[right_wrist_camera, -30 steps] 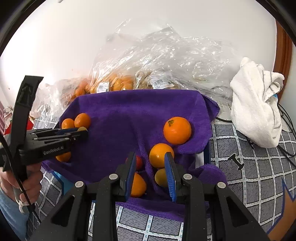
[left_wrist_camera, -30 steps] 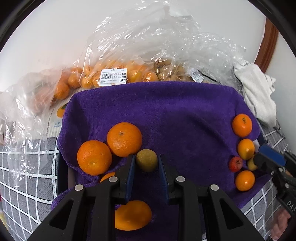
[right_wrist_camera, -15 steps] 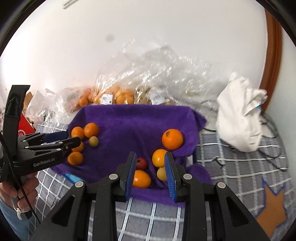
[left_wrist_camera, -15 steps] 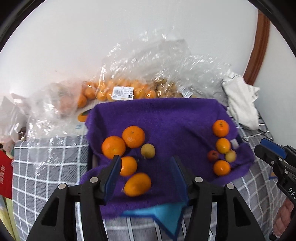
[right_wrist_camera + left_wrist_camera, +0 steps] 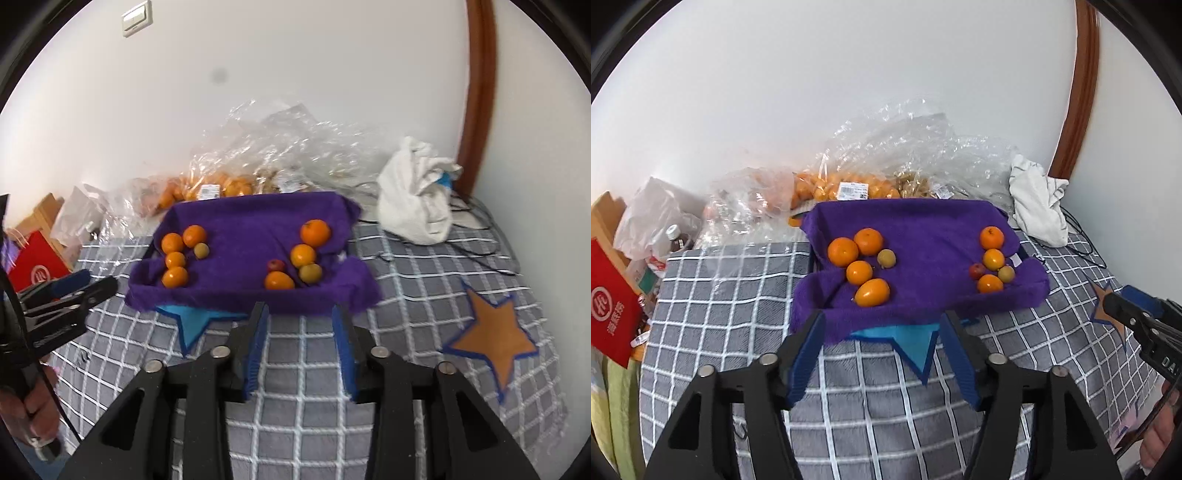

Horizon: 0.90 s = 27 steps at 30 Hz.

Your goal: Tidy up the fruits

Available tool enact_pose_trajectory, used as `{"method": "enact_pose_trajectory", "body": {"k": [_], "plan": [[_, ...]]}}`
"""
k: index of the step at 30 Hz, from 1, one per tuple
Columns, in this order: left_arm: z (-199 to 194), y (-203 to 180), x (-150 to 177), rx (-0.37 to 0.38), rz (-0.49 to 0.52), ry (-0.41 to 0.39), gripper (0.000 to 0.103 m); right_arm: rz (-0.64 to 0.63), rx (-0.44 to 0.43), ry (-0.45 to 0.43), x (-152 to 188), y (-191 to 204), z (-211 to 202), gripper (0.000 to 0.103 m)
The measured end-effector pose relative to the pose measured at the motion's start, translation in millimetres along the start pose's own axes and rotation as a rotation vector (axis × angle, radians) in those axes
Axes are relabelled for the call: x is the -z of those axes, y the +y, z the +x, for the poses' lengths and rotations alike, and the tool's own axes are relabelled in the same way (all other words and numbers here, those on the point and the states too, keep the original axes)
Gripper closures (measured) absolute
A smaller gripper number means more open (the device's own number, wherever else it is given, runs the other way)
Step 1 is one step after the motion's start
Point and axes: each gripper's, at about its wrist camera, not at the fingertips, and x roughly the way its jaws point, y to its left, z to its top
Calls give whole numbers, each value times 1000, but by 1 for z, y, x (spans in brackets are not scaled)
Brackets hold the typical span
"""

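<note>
A purple towel lies over a tray on the grey checked cloth. On its left lie several oranges and a yellow-green fruit. On its right lie oranges, a small red fruit and a yellow-green fruit. My left gripper is open and empty, in front of the towel. My right gripper is open and empty, also in front of it.
Clear plastic bags of oranges lie behind the towel against the wall. A white cloth sits at the back right. A red box and bottles stand at the left. An orange star patch is on the cloth.
Both grippers have pulled back and up from the towel. My left gripper let go of the yellow-green fruit beside the oranges and opened wide. My right gripper opened wider.
</note>
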Motion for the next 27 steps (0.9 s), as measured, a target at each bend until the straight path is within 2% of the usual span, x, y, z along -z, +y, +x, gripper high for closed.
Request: {"method": "enact_pose_trajectory", "body": {"k": [3,5,7,9,17,27], "plan": [[-21,2,9,10,-30,-33,26,9,-9,-31,11,-5,-19,30],[-34,2,14,16,-48,-53,24,-8,-17,-41,19,-4,-31,23],[-47,1,19,23,-53,-70,23,-41,-7,-56,27,0,-41,20],[-59,-3,23,24,-53,-83,22,-59,6,-78,36,2,-52,12],[-87,-25,34,-10,-14,-131,17,-64,9,-93,53,-1,-80,8],[-93,-38,37,-10,10,-136,17,-34,15,-94,56,-11,-95,7]]}}
